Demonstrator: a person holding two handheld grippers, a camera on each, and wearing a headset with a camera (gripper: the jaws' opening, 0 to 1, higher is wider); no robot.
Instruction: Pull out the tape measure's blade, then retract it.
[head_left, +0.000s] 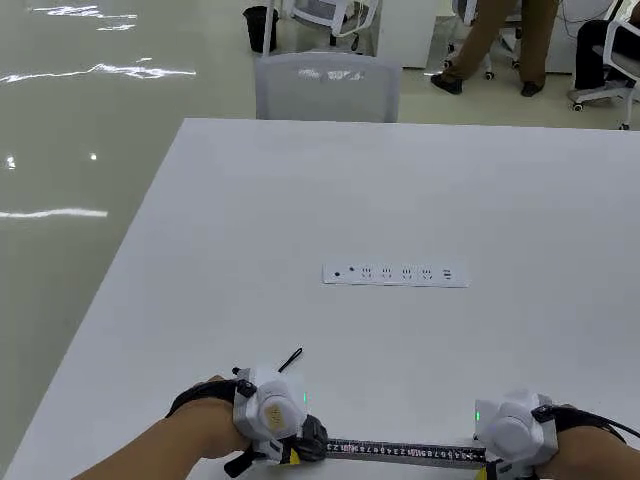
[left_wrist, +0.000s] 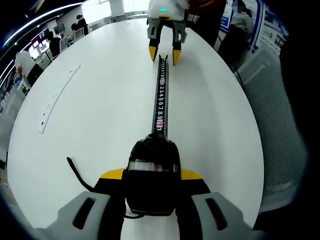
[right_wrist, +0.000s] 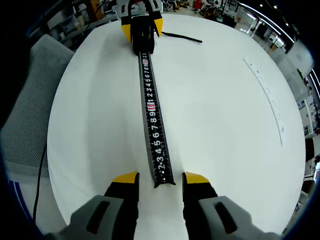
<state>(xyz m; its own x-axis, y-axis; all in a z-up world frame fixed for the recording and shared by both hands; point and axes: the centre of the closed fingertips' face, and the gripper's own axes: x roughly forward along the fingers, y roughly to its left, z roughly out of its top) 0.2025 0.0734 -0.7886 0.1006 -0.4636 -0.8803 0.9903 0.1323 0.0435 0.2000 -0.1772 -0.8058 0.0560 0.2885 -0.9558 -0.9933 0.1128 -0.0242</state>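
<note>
Tape measure: black case (left_wrist: 151, 192) sits at the near edge of the white table (head_left: 400, 190), clamped in the left gripper (left_wrist: 152, 174).
Blade: the blade (right_wrist: 152, 115) is drawn out flat along the table, numbers facing up, running straight from the case across to the right gripper (right_wrist: 160, 178).
Left jaws: closed in on the two sides of the case, yellow tips pressed against it.
Right jaws: spread apart, one yellow tip on each side of the blade's end hook. There looks to be a small gap on both sides, though from here I can't be sure the hook touches neither.
Strap: a thin black strap (right_wrist: 181, 37) trails from the case and lies loose on the table just beside it.
Power strip: a white one (head_left: 395, 275) lies mid-table, well apart from both grippers.
Beyond the table: a grey mesh chair (head_left: 325, 88) is pushed up to the far edge, and a person's legs (head_left: 500, 40) stand further back.
</note>
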